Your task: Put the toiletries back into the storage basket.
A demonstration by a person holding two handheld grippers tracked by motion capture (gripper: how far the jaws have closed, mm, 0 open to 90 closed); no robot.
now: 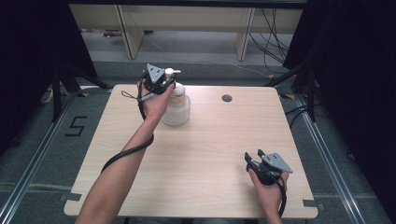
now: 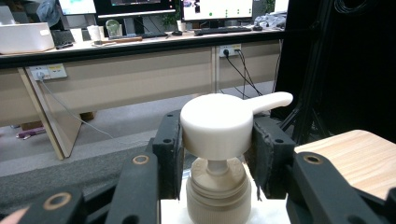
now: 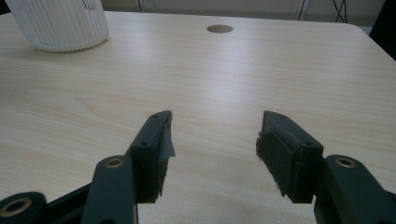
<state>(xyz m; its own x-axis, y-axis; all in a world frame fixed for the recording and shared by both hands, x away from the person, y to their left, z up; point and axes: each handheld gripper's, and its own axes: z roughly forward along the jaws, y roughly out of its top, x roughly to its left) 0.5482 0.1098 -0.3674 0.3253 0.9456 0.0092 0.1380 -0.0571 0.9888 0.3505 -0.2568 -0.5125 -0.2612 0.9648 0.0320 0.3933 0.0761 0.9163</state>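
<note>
**Left jaws clamp the pump head of the bottle**

The white pump head sits squarely between the left gripper's two black jaws, whose pads press on its round sides from either hand. Its spout juts away from the jaws, up and to the right in the left gripper view. Below the head, a thin stem drops into the beige ribbed collar, which lies low between the jaws, just under the pads. So the left jaws stand partly closed, gripping the pump head across its width.

In the high view the pump bottle stands upright on the wooden table, toward its far left part, with the left gripper set on its top and the left hand just beside the bottle's body.

The right gripper has its jaws wide apart with nothing between them; bare tabletop lies under the gap. Ahead of these jaws and off to their left stands the bottle's ribbed white base, well apart from them. Straight ahead, farther off, is a round cable hole in the tabletop. In the high view the right gripper rests low at the table's near right part, held in the right hand.
</note>
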